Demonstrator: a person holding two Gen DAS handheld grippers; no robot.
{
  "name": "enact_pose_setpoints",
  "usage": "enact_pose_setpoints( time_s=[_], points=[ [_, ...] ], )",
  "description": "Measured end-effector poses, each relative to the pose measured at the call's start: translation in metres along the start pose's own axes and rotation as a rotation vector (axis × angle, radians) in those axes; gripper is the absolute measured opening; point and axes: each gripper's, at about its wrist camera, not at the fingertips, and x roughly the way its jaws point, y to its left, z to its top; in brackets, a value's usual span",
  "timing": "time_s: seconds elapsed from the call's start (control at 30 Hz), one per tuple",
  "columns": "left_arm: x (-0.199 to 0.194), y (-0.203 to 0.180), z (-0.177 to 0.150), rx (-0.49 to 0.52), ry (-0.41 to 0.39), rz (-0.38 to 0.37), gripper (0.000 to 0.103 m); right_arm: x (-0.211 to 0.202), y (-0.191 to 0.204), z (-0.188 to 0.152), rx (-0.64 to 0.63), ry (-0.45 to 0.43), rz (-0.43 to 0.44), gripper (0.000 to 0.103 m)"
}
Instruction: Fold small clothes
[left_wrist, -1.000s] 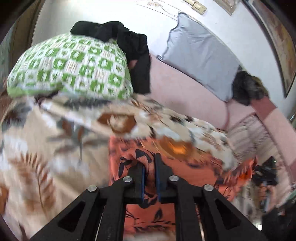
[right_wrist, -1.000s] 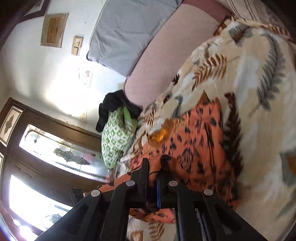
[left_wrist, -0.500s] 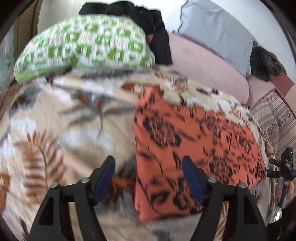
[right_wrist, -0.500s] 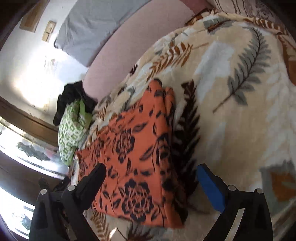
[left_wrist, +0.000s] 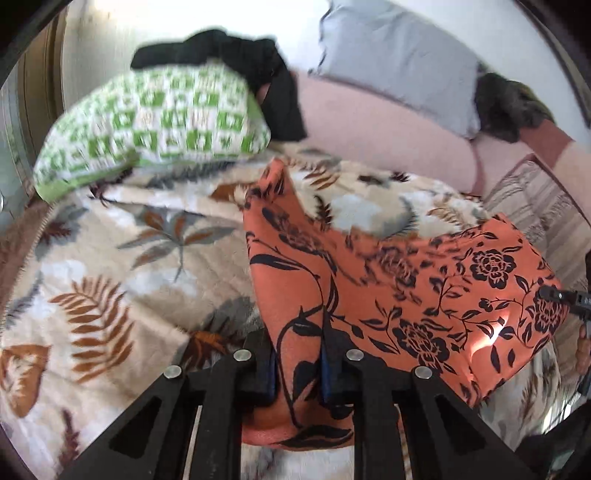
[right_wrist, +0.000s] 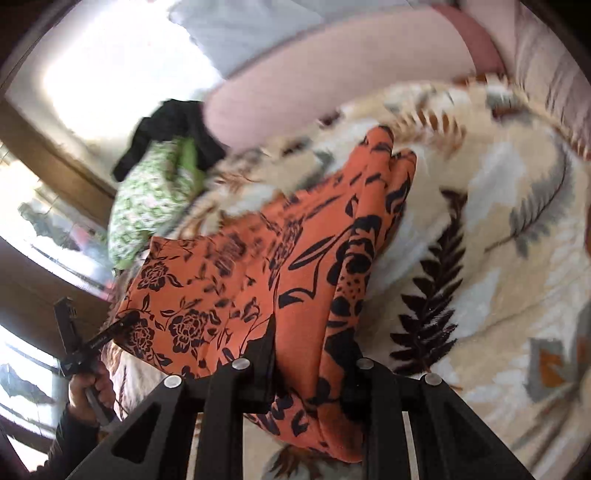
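An orange garment with black flowers (left_wrist: 406, 295) lies folded on a leaf-print blanket (left_wrist: 110, 288). My left gripper (left_wrist: 297, 354) is shut on the garment's near left edge, the cloth bunched between its fingers. My right gripper (right_wrist: 306, 354) is shut on the garment (right_wrist: 258, 280) at its opposite near edge. The cloth lifts from the blanket between the two grippers. The right gripper's tip shows at the far right of the left wrist view (left_wrist: 565, 299). The left gripper and the hand holding it show in the right wrist view (right_wrist: 85, 347).
A green-and-white patterned pillow (left_wrist: 155, 122) with black clothing (left_wrist: 236, 62) on it lies at the blanket's far left. A pink bolster (left_wrist: 388, 136) and a grey pillow (left_wrist: 399, 62) line the back wall. A striped sheet (left_wrist: 546, 221) lies on the right.
Half a second ago both grippers were open above the flat folded garment. Now both have closed on its near edges and the cloth has lifted.
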Motion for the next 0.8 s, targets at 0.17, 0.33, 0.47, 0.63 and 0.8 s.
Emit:
enact_pose_setpoints(
  time_s=[0.17, 0.33, 0.47, 0.63, 0.8],
  points=[
    [-0.027, 0.009, -0.086, -0.049, 0.085, -0.018, 0.026, -0.042, -0.008, -0.080, 0.089, 0.053, 0.047, 0.028],
    [0.013, 0.037, -0.140, -0.162, 0.202, 0.029, 0.050, 0.006, -0.067, -0.182, 0.237, 0.241, -0.062, 0.090],
    [-0.012, 0.036, -0.102, -0.148, 0.068, 0.067, 0.072, -0.038, -0.063, -0.166, 0.234, 0.026, -0.021, 0.090],
    [0.009, 0.036, -0.075, -0.101, 0.043, 0.080, 0.074, -0.035, -0.056, -0.116, 0.203, -0.065, -0.038, 0.090],
    [0.055, 0.035, -0.076, -0.070, 0.105, 0.067, 0.074, 0.003, -0.052, -0.084, 0.244, -0.046, 0.201, 0.090]
  ],
)
